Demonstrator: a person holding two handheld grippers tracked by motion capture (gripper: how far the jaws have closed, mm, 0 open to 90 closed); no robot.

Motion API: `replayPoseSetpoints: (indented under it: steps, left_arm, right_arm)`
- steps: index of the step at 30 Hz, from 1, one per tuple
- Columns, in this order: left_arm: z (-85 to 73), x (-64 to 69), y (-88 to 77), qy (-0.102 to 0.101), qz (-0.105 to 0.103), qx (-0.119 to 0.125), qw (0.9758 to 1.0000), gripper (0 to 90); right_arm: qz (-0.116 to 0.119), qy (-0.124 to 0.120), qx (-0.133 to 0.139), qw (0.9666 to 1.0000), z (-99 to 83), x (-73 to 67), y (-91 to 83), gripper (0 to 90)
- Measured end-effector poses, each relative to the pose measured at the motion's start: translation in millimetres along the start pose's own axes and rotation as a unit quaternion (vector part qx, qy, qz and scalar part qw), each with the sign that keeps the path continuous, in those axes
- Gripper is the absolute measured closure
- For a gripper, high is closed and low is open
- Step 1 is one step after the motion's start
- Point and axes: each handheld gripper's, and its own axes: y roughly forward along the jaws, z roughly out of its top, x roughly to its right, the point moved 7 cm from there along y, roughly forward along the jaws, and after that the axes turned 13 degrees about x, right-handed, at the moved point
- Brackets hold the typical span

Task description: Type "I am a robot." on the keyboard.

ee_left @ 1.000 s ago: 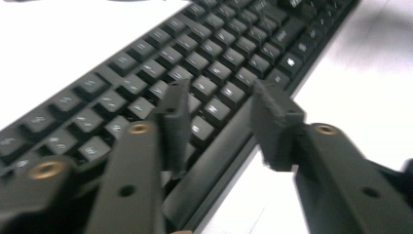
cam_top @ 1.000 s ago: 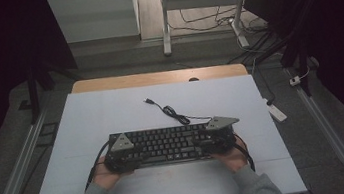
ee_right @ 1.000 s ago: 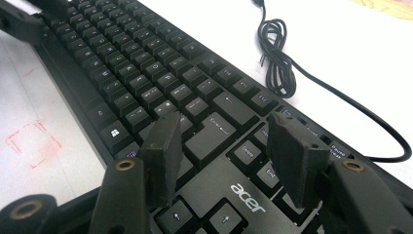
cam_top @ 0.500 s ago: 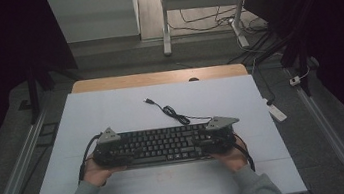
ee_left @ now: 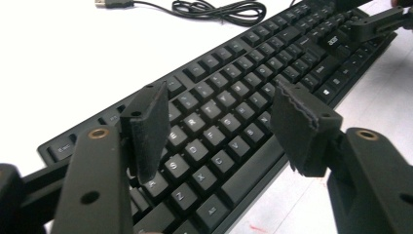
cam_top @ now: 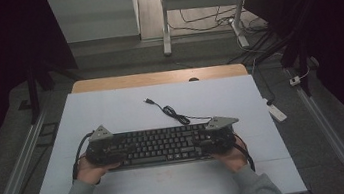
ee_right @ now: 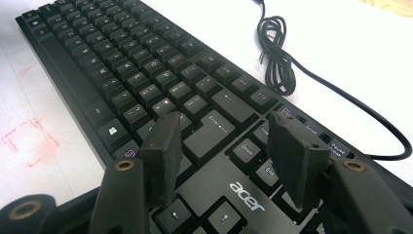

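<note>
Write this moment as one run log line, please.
left gripper: open, jaws just closing, above keyboard | right gripper: open, above keyboard | cable: on table

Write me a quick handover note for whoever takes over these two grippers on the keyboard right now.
Left gripper: jaws apart above the letter keys at the left end of the keyboard, nothing pinched; they have just been opening, then closing a little.
Right gripper: jaws apart over the arrow and Delete keys at the right end, not clamped.
The keyboard lies flat near the front of the white table; its cable lies partly coiled behind it, plug free.
Done: both grippers placed at the ends.
Left: probably to grip or shift the keyboard; neither end is held yet.
</note>
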Motion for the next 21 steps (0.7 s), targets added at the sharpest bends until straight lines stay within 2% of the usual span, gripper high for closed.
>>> replayPoseSetpoints:
  steps: [4, 9, 15, 21]
  left_arm:
    - [-2.2, -4.1, -0.8, 0.001, 0.006, -0.009, 0.9999, 43.5]
    - [-5.6, -7.8, -1.4, 0.013, 0.011, -0.021, 0.9996, 51.0]
    - [-9.5, -12.9, -1.4, 0.017, 0.02, -0.031, 0.9992, 59.8]
    - [-14.2, -18.4, -1.2, 0.019, 0.029, -0.043, 0.9985, 77.2]
  right_arm:
    - [-0.001, 0.0, 0.0, 1.0, -0.2, 0.3, 0.1, 46.8]
    - [-0.001, 0.0, -0.002, 1.0, -0.7, 0.4, 0.5, 46.7]
    - [-0.002, -0.001, -0.003, 1.0, -0.9, 0.8, 0.3, 46.7]
    - [-0.003, -0.001, -0.005, 1.0, -1.3, 0.9, 0.4, 46.7]
